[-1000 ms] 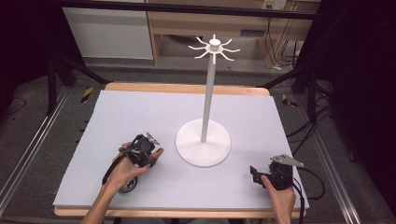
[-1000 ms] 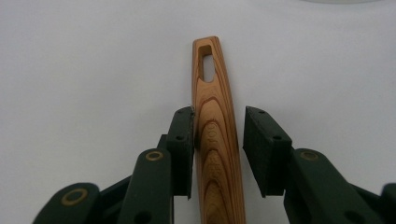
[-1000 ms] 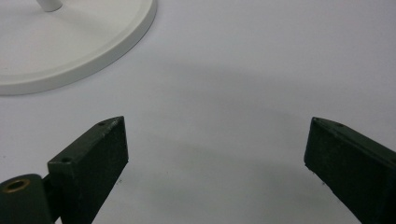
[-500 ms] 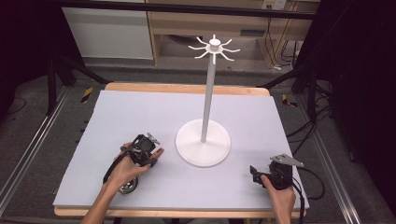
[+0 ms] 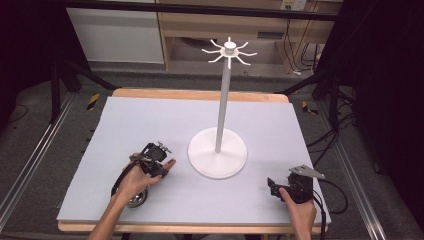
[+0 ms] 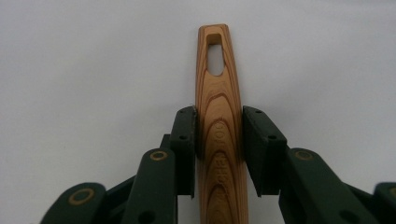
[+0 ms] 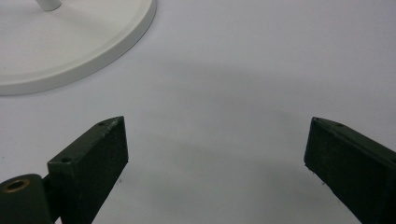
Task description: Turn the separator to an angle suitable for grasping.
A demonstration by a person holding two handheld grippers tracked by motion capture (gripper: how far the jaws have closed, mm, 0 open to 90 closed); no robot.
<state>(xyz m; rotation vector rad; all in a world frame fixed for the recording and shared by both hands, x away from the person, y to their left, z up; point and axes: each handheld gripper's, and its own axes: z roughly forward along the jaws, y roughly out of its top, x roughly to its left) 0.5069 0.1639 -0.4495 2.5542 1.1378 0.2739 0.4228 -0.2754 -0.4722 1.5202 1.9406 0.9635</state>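
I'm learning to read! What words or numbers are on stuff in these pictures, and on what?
Wooden handle, held in the left gripper: letters and digits are burned into the wood, partly hidden by the jaws and too faint to read surely.
White stand: no writing.
Right gripper: no writing.

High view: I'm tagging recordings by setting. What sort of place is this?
Probably a lab data-collection bench: a covered table inside a metal frame, loose cables on the floor.
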